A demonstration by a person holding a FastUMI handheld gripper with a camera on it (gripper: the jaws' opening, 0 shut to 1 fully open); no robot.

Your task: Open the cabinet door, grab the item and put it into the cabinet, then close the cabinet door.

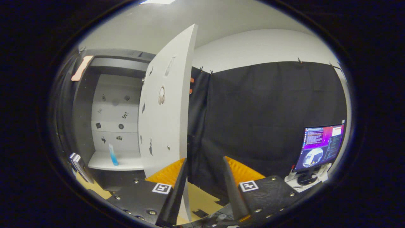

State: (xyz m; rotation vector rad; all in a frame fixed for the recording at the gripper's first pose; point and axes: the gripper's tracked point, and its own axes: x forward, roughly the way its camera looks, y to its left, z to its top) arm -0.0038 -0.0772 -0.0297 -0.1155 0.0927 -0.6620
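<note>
The white cabinet [83,126] stands open. A slim blue item [113,155] stands upright on its white shelf [126,163], well beyond my fingers and to their left. The white cabinet door [164,126] swings out toward me, and its free edge runs down between my fingers, close against the left one. A small knob [168,147] sits low on the door's face. My gripper [205,160] is open with a wide gap; the right finger stays apart from the door, and nothing is held.
A lit monitor [319,147] stands on a white stand far to the right. The tan tabletop [199,196] lies below the fingers. A small dark box [77,163] sits left of the cabinet shelf.
</note>
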